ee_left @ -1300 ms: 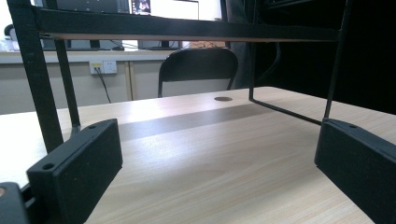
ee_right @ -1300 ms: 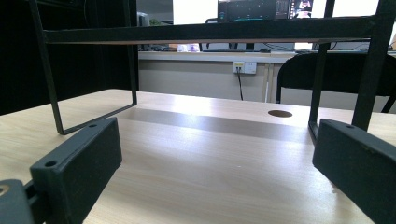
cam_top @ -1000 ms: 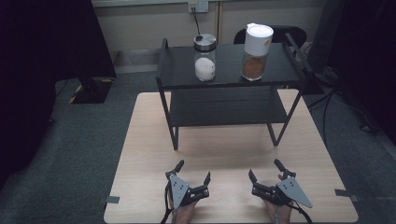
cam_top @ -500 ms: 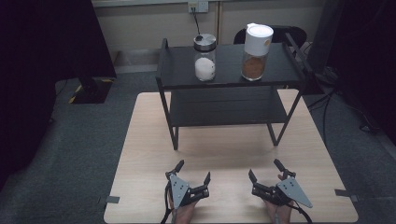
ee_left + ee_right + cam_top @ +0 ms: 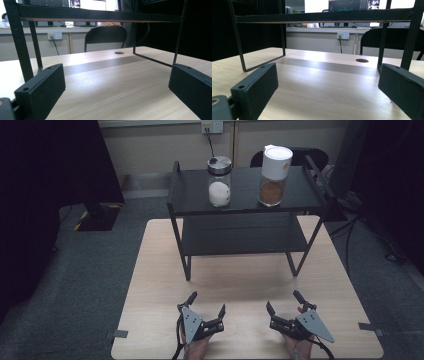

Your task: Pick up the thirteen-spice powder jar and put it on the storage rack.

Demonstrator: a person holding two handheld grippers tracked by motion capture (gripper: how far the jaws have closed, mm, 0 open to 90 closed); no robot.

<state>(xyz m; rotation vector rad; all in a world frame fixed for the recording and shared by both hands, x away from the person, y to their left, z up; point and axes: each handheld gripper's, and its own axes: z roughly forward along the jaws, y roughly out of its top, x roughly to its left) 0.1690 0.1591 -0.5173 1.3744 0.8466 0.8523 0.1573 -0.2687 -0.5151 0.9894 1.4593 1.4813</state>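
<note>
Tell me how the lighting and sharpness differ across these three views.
High view: dim, dark at both sides, table evenly lit. Left gripper view: near jaws soft, bright window blown out behind the rack. Right gripper view: glare streak on the tabletop, jaws blurred.

Looks like an office or lab: grey carpet (image 5: 90,280), wall socket (image 5: 212,127), black chair (image 5: 105,36), monitors on a desk (image 5: 348,5) behind, dark curtain (image 5: 50,170), tape marks (image 5: 369,326) on the wooden table (image 5: 240,285).

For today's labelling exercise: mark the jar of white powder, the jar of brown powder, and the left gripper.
jar of white powder (image 5: 219,193), high view, glass body.
jar of brown powder (image 5: 272,191), high view, glass body.
left gripper (image 5: 206,305), high view, gap between its open jaws.
</note>
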